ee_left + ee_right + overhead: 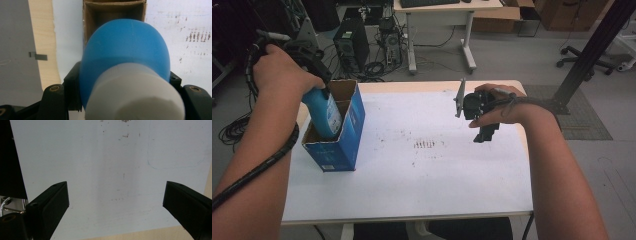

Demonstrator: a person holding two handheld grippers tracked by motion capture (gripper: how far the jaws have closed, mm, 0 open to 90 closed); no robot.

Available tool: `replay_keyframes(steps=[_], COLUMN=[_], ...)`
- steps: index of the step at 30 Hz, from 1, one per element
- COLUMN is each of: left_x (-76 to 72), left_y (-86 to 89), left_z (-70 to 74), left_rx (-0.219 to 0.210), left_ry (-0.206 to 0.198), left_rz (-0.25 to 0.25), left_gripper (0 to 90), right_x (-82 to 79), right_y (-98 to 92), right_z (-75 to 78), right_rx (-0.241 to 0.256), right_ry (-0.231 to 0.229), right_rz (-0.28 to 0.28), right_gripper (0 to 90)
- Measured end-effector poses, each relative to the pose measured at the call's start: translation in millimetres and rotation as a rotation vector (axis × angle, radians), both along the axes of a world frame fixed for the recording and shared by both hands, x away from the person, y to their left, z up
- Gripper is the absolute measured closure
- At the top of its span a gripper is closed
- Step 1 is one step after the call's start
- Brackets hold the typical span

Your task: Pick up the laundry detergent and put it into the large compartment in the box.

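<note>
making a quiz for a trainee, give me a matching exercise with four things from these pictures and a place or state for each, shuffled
Things:
1. blue plastic bottle with a white cap
2. blue cardboard box with open top
3. left claw
4. right claw

States:
a. open, above bare white tabletop
b. shut on the bottle
c. partly lowered into the box
d. standing near the table's left edge

Pairs: 1-c, 2-d, 3-b, 4-a

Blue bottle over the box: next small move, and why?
Probably lower it straight down. The left hand-held gripper holds the blue bottle base-first, partly inside the open blue carton; its white cap sits between the jaws, well above the rim.
</note>
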State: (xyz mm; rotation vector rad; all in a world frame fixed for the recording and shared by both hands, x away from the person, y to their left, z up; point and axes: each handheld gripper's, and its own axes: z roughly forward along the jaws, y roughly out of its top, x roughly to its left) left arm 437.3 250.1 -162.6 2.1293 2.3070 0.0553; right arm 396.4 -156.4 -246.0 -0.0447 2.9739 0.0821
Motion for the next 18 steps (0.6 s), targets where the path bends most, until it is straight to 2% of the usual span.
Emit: replay_keyframes(steps=[12, 18], left_x=[0.7, 1.3], left_y=[0.5, 1.4], left_z=[-35.5, -53.2], left_rx=[0.021, 0.005], left_ry=[0.013, 0.028], left_rz=[-0.005, -0.011], left_gripper=[37.5, 37.5], right_x=[0.0, -1.0], right_y=[-0.3, -2.6], right_z=[-0.4, 0.2], right_rx=[0.003, 0.001], right_ry=[-0.003, -0.005], right_rz=[0.003, -0.001], right_gripper=[6.6, 6.6])
